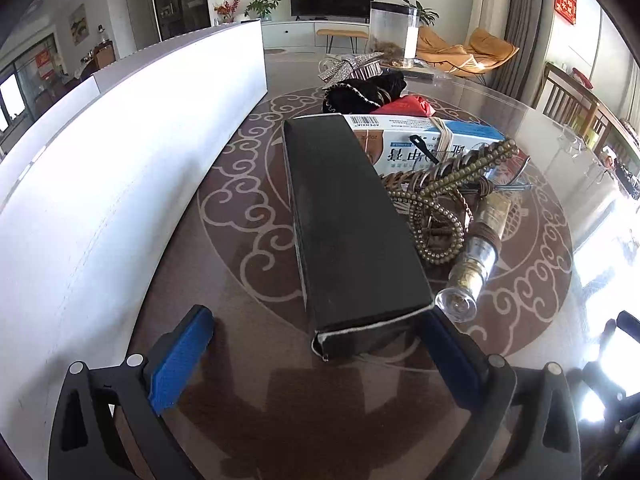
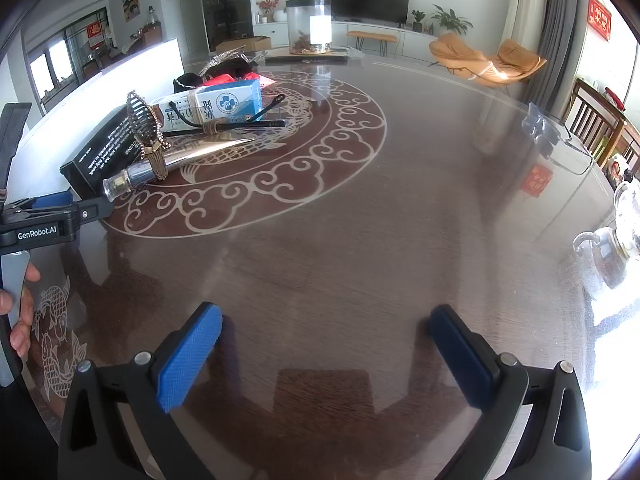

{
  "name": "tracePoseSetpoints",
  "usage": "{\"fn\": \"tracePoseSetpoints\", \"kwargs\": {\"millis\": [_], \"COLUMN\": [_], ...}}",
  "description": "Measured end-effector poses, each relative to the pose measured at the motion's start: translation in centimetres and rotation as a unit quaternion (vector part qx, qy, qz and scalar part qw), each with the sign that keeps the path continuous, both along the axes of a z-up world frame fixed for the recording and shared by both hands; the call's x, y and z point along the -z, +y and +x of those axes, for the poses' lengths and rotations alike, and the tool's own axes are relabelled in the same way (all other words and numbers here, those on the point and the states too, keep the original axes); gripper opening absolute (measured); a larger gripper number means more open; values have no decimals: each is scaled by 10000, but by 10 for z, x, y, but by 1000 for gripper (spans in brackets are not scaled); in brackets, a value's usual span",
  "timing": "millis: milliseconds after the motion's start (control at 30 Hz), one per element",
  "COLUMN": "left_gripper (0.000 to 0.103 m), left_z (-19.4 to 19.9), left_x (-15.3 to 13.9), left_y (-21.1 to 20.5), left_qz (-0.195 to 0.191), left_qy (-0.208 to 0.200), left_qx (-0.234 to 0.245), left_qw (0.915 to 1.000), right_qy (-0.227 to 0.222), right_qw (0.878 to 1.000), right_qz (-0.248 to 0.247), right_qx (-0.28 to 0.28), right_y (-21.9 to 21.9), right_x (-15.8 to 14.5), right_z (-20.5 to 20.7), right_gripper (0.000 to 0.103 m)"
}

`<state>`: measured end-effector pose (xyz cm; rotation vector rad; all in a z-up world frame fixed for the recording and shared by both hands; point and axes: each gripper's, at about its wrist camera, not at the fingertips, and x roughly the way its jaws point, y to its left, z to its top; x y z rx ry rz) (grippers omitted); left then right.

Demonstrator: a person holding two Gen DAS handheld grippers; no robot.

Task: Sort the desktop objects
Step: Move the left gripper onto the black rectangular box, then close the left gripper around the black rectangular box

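Left gripper (image 1: 316, 344) lined up on the black box (image 1: 348, 216); grasp not yet made.

We noted its jaws spread wide, the box's near end between them at lower centre, one pad seemingly touching a corner. Right gripper (image 2: 324, 340) hung agape over bare table (image 2: 400, 208), clutter at upper left. We judged next: close squarely, lift without dragging the beads (image 1: 440, 204).
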<state>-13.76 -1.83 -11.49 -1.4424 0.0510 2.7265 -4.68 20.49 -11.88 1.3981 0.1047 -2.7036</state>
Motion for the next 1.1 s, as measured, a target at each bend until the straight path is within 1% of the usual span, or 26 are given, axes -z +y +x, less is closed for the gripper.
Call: {"fn": "tracePoseSetpoints", "kwargs": {"millis": [200,333,1100], "left_gripper": [103,103,103], "left_z": [-25,-32,-33], "left_x": [0,1,1], "left_y": [10,12,13], "left_qz": [3,11,13], "left_qy": [56,78,80], "left_qx": [287,246,248], "left_qw": [9996,9997,9997], "right_qy": [2,3,4], "right_qw": [10000,10000,10000], "right_qz": [0,0,-4], "right_qx": [0,0,0], "right_y": [0,0,0], "right_x": [0,0,0], "right_z": [0,0,0], "right_gripper": [103,103,103]}}
